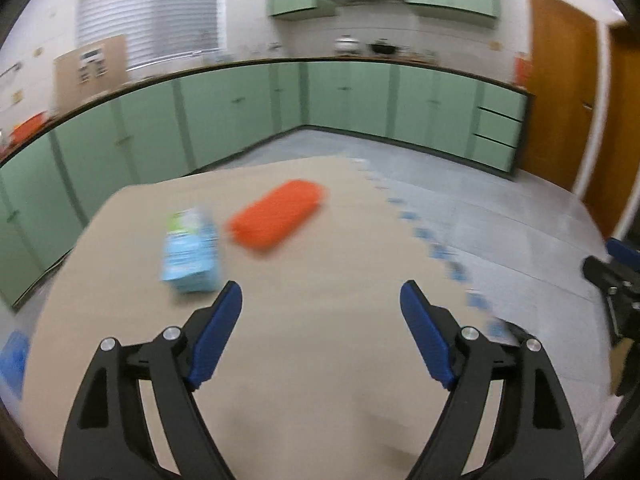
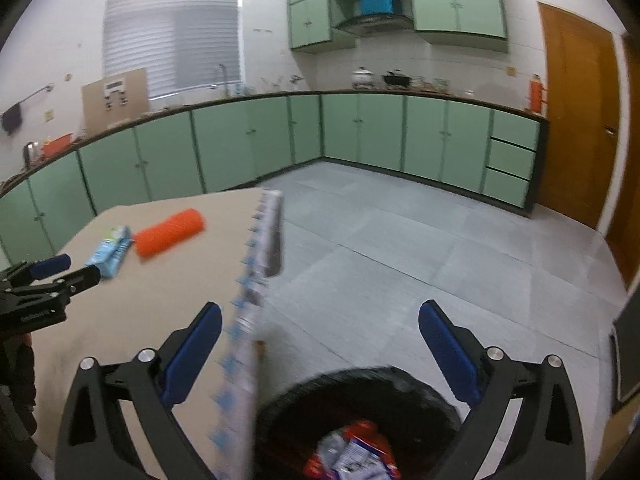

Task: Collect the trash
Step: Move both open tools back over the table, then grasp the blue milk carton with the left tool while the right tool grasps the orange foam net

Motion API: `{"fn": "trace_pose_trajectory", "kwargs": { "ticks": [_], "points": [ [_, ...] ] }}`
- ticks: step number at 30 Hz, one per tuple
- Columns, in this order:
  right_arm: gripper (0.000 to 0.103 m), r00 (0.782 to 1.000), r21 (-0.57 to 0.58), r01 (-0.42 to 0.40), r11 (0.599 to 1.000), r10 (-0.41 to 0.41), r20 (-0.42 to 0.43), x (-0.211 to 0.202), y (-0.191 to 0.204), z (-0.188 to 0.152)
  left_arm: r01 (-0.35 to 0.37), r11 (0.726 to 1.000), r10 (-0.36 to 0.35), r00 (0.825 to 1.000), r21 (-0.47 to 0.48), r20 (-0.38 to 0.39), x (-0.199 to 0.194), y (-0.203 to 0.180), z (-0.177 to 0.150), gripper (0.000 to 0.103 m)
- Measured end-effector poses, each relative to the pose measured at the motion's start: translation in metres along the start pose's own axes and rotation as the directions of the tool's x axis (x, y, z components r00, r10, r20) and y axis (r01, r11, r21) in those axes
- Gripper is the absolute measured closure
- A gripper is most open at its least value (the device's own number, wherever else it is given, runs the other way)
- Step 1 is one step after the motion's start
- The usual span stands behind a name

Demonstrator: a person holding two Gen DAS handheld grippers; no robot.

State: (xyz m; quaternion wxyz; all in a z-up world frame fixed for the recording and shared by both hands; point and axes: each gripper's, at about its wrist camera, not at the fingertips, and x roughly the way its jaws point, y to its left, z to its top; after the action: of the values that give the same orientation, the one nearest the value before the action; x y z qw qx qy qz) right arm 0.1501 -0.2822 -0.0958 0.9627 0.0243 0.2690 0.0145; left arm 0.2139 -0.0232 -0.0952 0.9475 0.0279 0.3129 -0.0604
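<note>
Green cabinets (image 2: 224, 148), grey tile floor (image 2: 420, 248), blinds on window (image 2: 172, 36), wood door (image 2: 576, 120).

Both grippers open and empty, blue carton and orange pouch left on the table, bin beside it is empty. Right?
Not quite: the bin is not empty. The right wrist view shows wrappers already inside it. The rest holds: left gripper and right gripper open with nothing between them, blue carton and orange pouch on the table.

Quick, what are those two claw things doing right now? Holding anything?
Left gripper: open, holding nothing, above the table.
Right gripper: open, holding nothing, above the bin.
</note>
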Motion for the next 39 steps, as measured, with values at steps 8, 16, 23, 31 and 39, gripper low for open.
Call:
{"fn": "trace_pose_trajectory", "kwargs": {
  "ticks": [8, 16, 23, 31, 39],
  "points": [
    [0.006, 0.996, -0.043, -0.083, 0.996, 0.084, 0.024, 0.044, 0.081, 0.027, -0.129, 0.989, 0.128, 0.992, -0.066, -0.019, 0.022, 0.075, 0.006, 0.024],
    [0.006, 0.994, -0.063, -0.092, 0.994, 0.095, 0.045, 0.085, 0.12, 0.05, -0.118, 0.987, 0.11, 0.991, -0.11, -0.076, 0.07, 0.106, 0.01, 0.024],
    [0.006, 0.996, -0.072, -0.074, 0.995, 0.077, 0.037, 0.12, 0.137, 0.066, -0.106, 0.984, 0.087, 0.987, -0.145, -0.134, 0.102, 0.118, 0.017, 0.024],
    [0.006, 0.996, -0.079, -0.086, 0.993, 0.086, -0.008, 0.149, 0.153, 0.07, -0.082, 0.976, 0.044, 0.981, -0.201, -0.189, 0.126, 0.132, 0.021, 0.053],
    [0.006, 0.992, -0.103, -0.116, 0.988, 0.111, -0.058, 0.169, 0.178, 0.069, -0.107, 0.973, 0.078, 0.986, -0.203, -0.147, 0.117, 0.143, 0.024, 0.059]
  ]
}}
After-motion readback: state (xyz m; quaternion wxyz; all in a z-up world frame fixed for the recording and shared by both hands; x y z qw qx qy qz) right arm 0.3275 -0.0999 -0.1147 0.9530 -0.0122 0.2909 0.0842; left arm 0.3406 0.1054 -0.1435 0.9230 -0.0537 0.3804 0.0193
